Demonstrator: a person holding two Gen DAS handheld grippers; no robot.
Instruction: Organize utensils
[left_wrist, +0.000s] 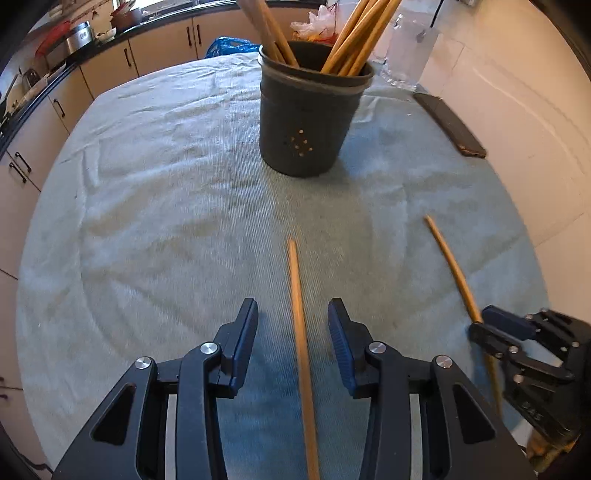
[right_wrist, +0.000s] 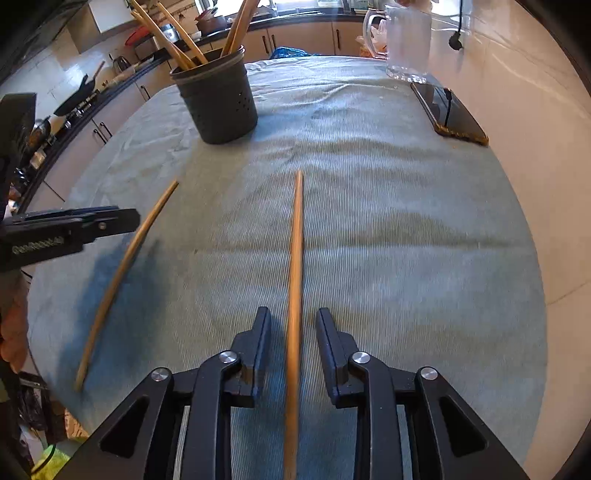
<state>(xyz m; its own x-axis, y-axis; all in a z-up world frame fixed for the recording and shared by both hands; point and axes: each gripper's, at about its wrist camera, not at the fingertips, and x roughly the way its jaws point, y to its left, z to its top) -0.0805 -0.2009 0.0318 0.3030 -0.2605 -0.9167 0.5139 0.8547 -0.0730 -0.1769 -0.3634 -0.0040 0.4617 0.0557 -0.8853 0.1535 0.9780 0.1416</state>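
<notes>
Left wrist view, tongs: left gripper (left_wrist: 293, 325) at lower centre, jaws partly apart, pads clear of the stick lying between them; nothing held.
Right wrist view, tongs: right gripper (right_wrist: 293, 332) at lower centre, jaws partly apart by a narrower gap, one stick between them with a gap on either side; nothing held.
Loose chopsticks: two, both flat on the cloth. Left chopstick (left_wrist: 301, 347) runs from mid-frame down to the bottom edge of the left view and shows again at lower left of the right view (right_wrist: 122, 273). Right chopstick (right_wrist: 295, 295) runs up the centre of the right view and lies at the right of the left view (left_wrist: 452, 266), passing under the other gripper's finger.
Holder: one dark cup (left_wrist: 306, 122) with small holes, upright at upper centre; upper left in the right view (right_wrist: 218, 103).
Chopsticks in holder: one leaning bundle (left_wrist: 354, 40); sticks overlap, so exact count cannot be told.
Cloth: one pale green ribbed towel (left_wrist: 166, 184) covering the table.
Phone: one dark slab (right_wrist: 448, 110) at the right edge of the cloth.
Jug: one clear glass jug (right_wrist: 406, 44) at upper right.
</notes>
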